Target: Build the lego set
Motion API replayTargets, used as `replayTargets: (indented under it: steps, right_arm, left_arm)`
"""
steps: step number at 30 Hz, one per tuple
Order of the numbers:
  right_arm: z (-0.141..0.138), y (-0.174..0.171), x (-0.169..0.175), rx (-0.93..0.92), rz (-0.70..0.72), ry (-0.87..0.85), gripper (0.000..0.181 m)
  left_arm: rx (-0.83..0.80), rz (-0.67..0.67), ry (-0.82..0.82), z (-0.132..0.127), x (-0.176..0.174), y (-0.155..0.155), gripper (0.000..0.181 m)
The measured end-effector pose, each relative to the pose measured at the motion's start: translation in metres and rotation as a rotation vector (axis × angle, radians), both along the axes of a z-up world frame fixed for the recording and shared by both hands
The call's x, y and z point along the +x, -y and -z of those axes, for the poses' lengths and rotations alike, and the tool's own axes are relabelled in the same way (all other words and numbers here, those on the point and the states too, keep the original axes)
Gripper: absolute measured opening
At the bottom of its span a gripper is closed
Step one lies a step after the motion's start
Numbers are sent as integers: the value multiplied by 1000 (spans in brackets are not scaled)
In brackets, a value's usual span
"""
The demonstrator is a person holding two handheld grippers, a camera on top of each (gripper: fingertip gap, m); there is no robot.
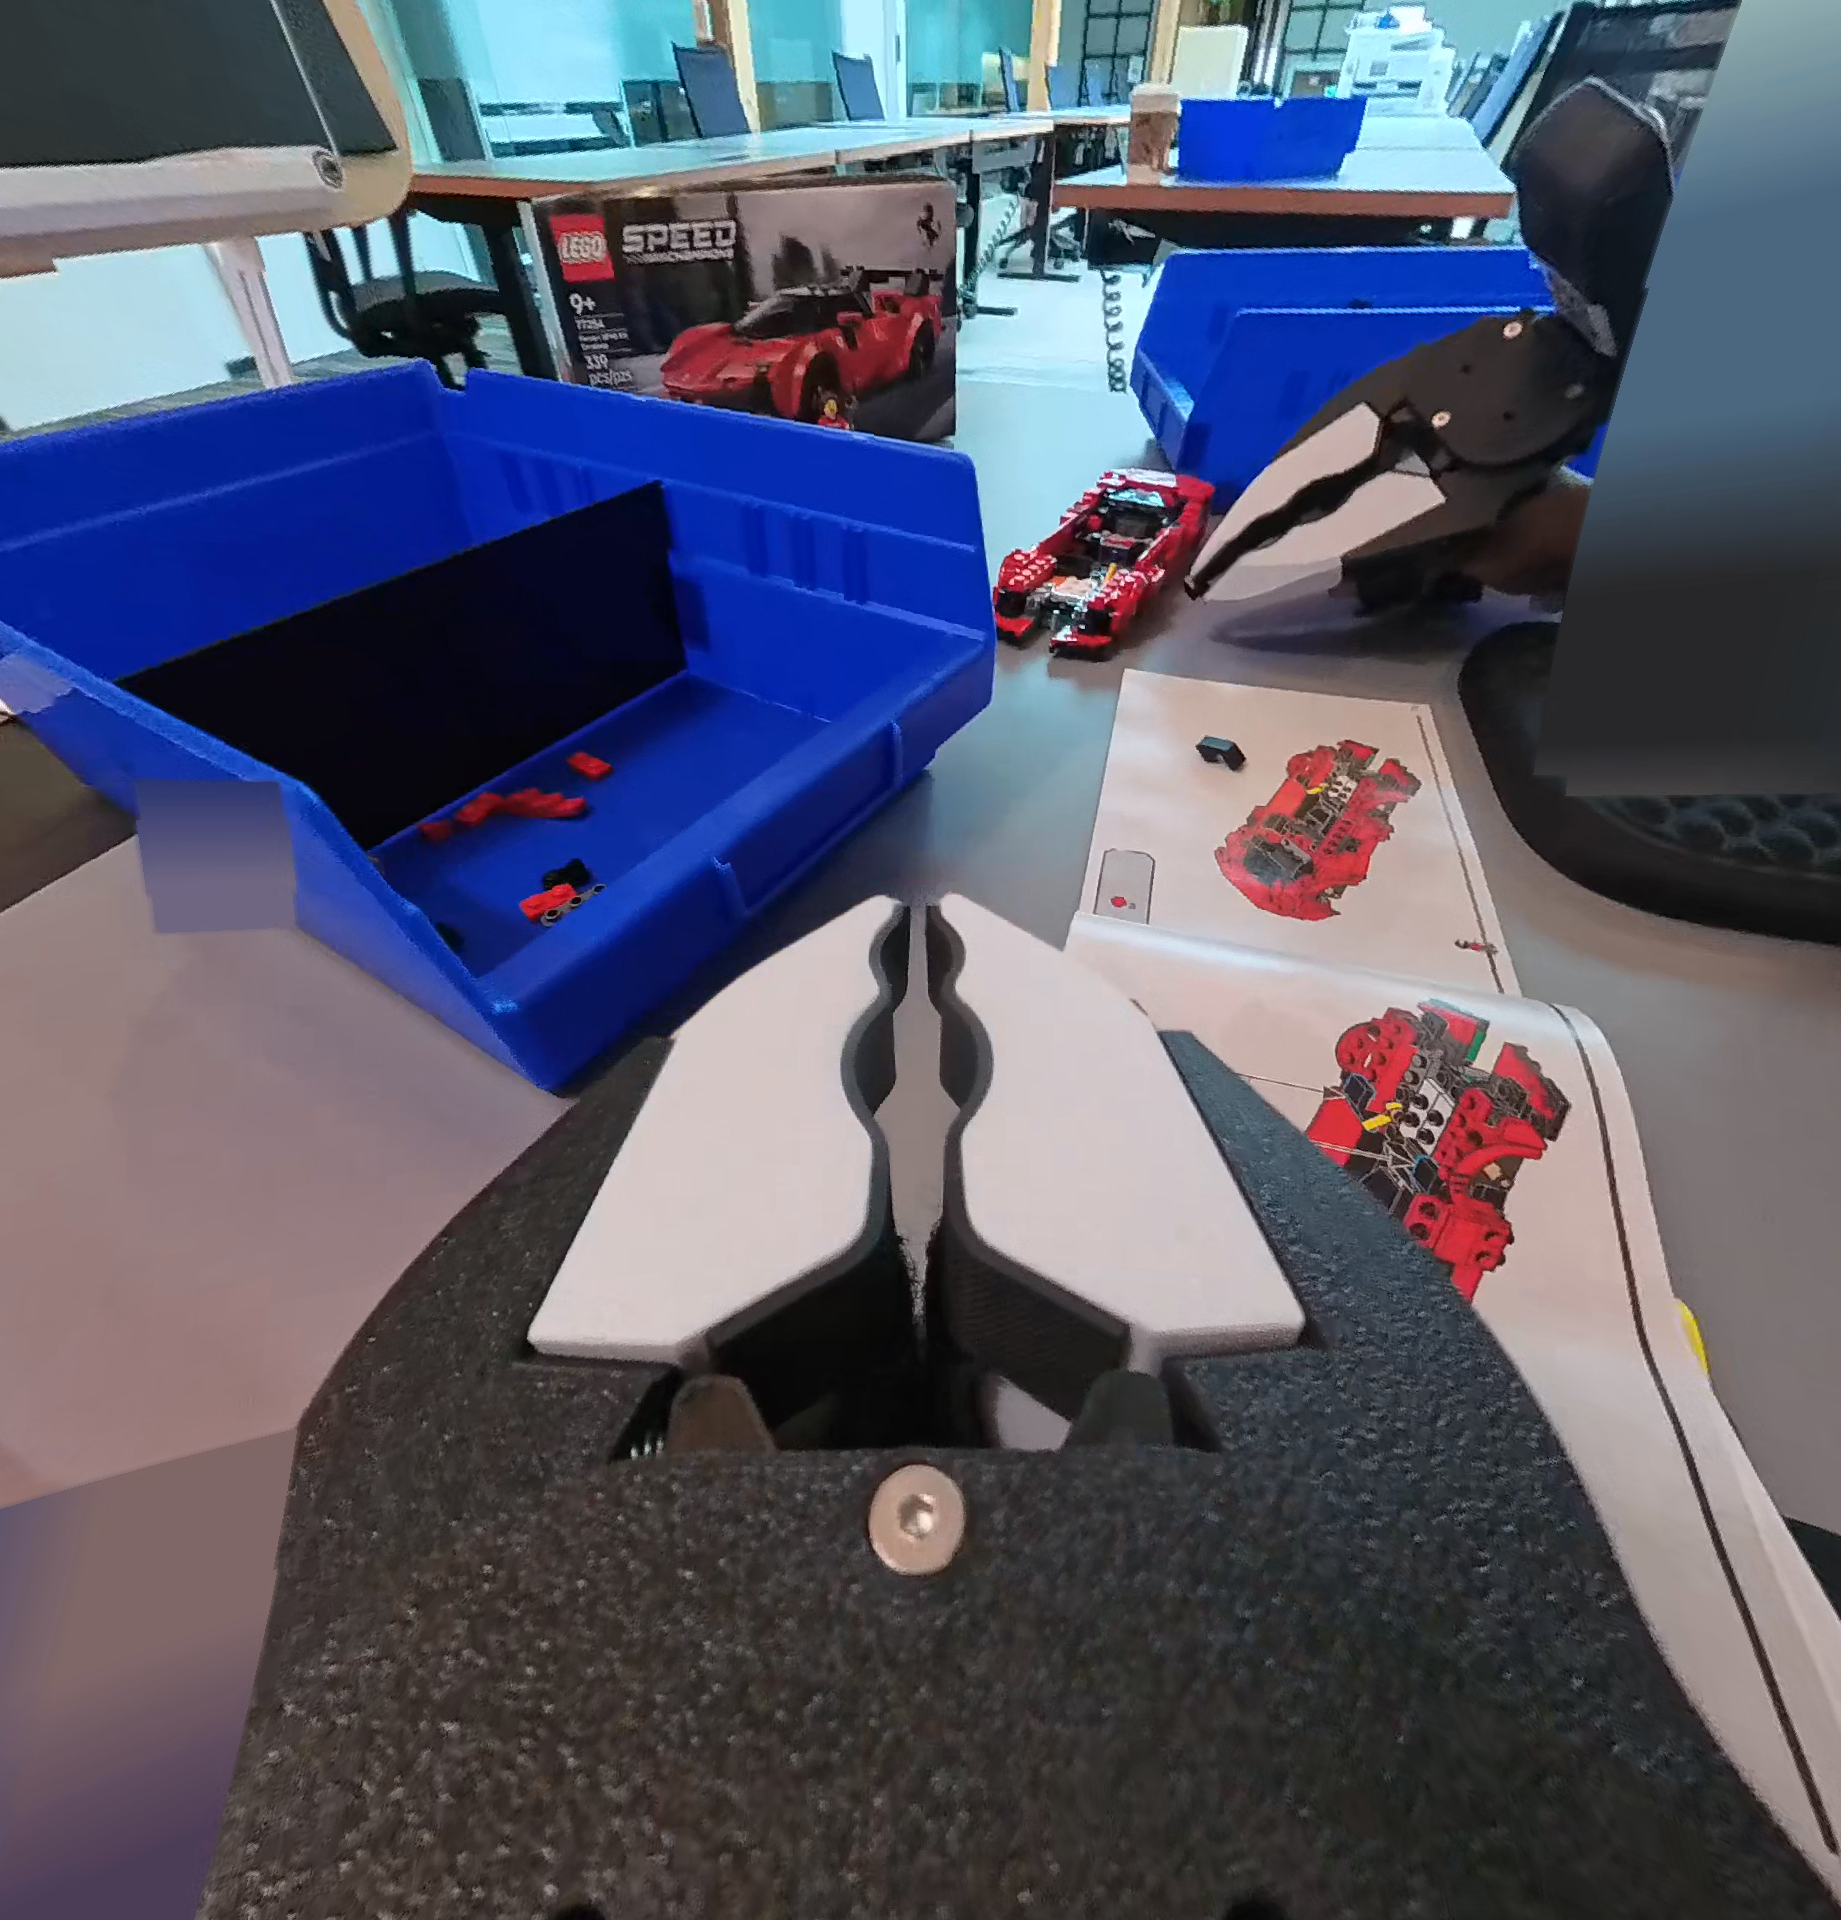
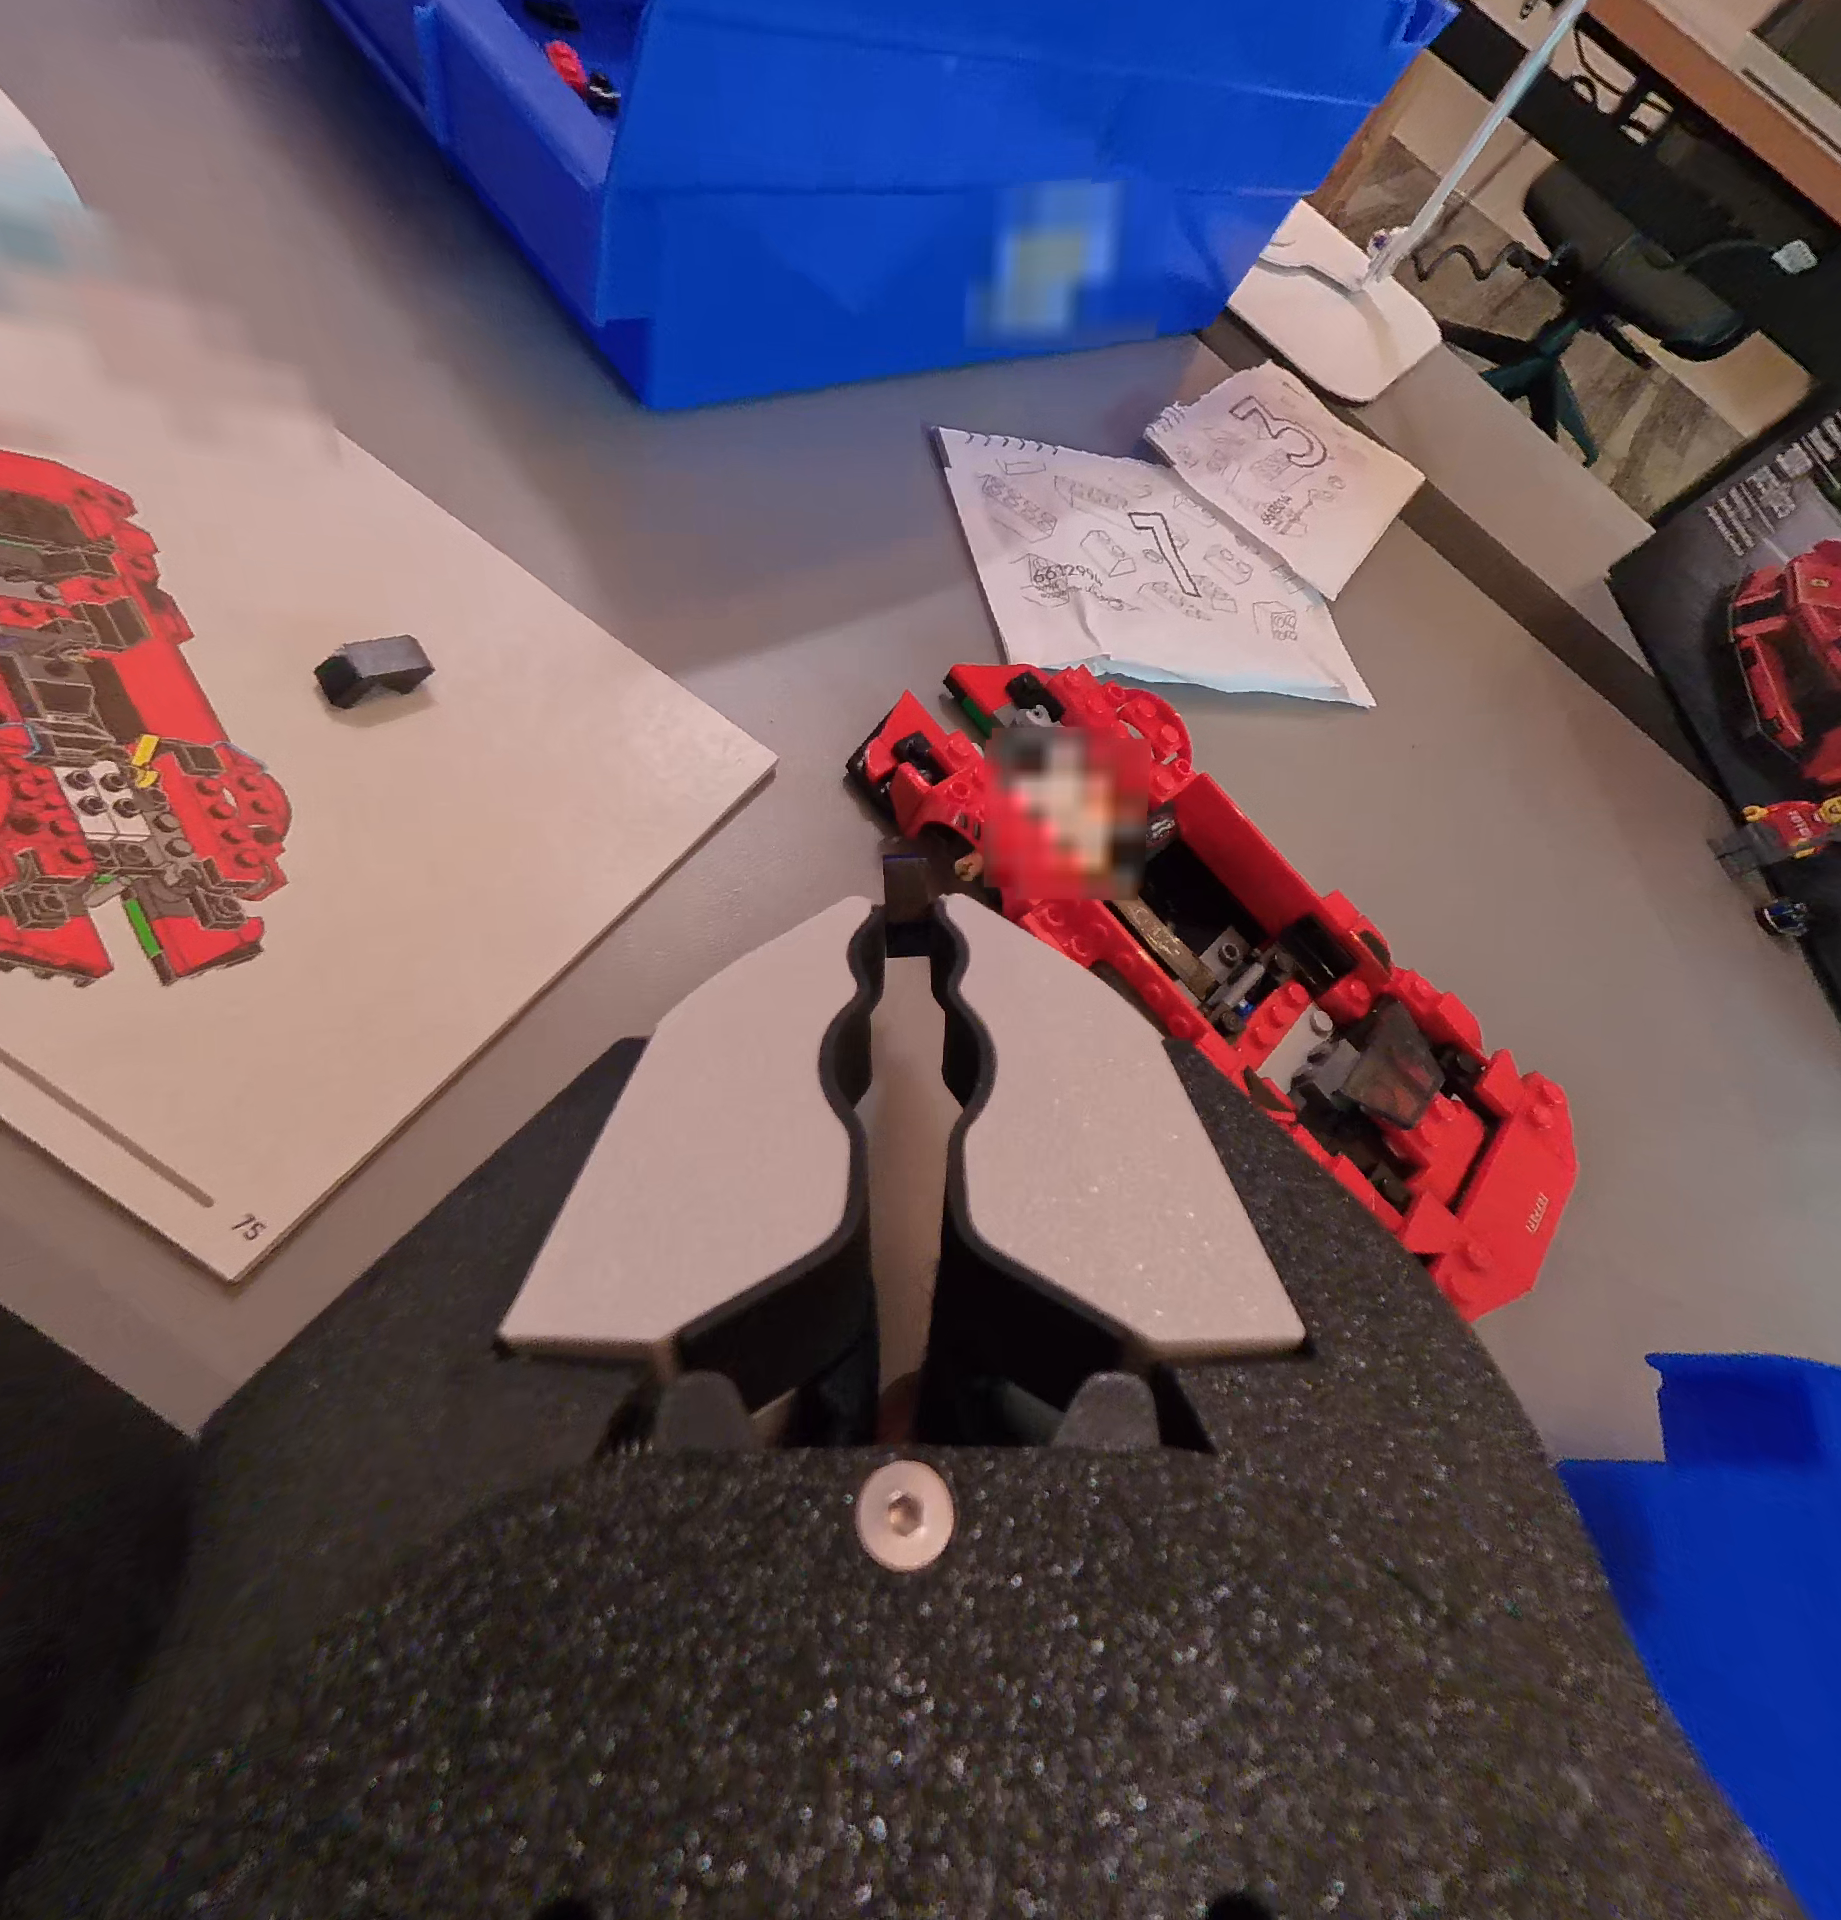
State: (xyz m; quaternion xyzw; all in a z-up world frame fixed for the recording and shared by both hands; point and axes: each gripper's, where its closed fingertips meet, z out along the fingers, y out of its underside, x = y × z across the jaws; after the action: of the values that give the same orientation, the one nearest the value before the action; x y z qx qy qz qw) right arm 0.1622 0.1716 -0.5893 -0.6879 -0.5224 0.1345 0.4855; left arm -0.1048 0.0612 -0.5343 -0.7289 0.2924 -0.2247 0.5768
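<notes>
Holding a small black piece (image 2: pixel 903 904) between its tips, the right gripper (image 2: pixel 905 920) stands just beside the near end of the red car (image 2: pixel 1207 966); the piece seems to touch or almost touch the car body. I judge the step in hand is fitting this piece on the car. The next move calls for lining the piece over its studs and pressing down, maybe with the left gripper (image 1: pixel 918 914) steadying the car. That gripper is closed on nothing and waits well apart, between the bin (image 1: pixel 791 582) and the manual (image 1: pixel 1290 831).

Counted: one car, one loose black brick (image 2: pixel 374 670) on the manual to the left of the right gripper, two paper bags (image 2: pixel 1155 561) ahead, one box (image 1: pixel 750 301).
</notes>
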Motion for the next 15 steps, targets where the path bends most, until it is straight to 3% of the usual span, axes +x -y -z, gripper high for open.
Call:
replayTargets:
  steps: [15]
  right_arm:
    - [5,-1,0,-27,2,25,8]
  left_arm:
    - [-13,21,-27,5,4,1,2]
